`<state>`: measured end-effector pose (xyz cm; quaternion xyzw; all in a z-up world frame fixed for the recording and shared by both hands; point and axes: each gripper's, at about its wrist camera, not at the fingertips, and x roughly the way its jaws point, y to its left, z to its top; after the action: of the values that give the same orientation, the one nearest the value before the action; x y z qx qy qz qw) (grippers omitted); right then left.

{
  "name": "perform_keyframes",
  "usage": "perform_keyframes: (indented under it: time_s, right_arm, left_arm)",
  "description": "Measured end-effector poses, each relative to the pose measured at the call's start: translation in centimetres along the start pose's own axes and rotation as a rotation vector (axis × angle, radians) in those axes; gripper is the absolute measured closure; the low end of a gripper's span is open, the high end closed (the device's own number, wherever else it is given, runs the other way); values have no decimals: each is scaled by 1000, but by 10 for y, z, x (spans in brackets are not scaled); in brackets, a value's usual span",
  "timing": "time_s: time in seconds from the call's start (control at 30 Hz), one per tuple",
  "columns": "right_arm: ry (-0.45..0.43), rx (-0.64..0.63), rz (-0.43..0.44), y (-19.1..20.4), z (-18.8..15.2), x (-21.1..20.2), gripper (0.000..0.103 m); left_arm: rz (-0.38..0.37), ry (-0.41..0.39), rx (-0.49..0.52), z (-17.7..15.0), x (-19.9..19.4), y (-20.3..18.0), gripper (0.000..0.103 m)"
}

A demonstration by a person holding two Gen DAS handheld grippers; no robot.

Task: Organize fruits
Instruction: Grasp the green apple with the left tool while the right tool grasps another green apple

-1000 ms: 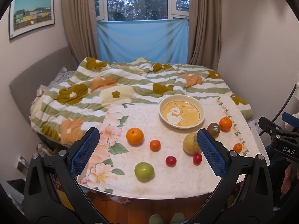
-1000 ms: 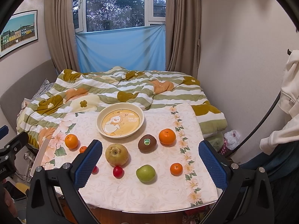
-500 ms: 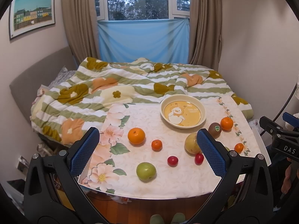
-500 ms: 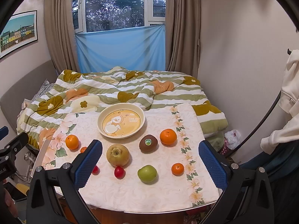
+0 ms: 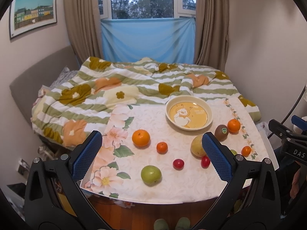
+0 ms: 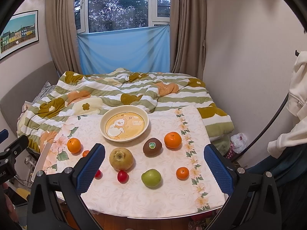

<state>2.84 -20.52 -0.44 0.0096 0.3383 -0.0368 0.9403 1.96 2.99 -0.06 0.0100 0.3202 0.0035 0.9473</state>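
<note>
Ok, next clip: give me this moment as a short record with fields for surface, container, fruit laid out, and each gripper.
surface: table with floral cloth, beside a bed
container: plate with duck print, empty
fruit on cloth: kiwi, pear, two green apples, four oranges, two small red fruits
left gripper: open, holding nothing, above the near table edge
right gripper: open, holding nothing
progress: no fruit in the plate yet

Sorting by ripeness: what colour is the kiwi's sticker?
Green, on the brown kiwi; it shows best in the right wrist view.
</note>
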Motion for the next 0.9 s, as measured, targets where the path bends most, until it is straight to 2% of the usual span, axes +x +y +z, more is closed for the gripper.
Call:
perform_keyframes:
  time_s: [0.27,0.67,0.9]
  right_arm:
    - [81,-31,33,-4,-21,21,0]
    - [227,-28,99,-18,-71,91,0]
    - [278,-69,94,-20,-96,129,0]
  left_arm:
    - [93,101,12,-21,32,-5,0]
    - [112,279,19,-82,110,-8,0]
    - [101,329,-7,-109,148,-5,0]
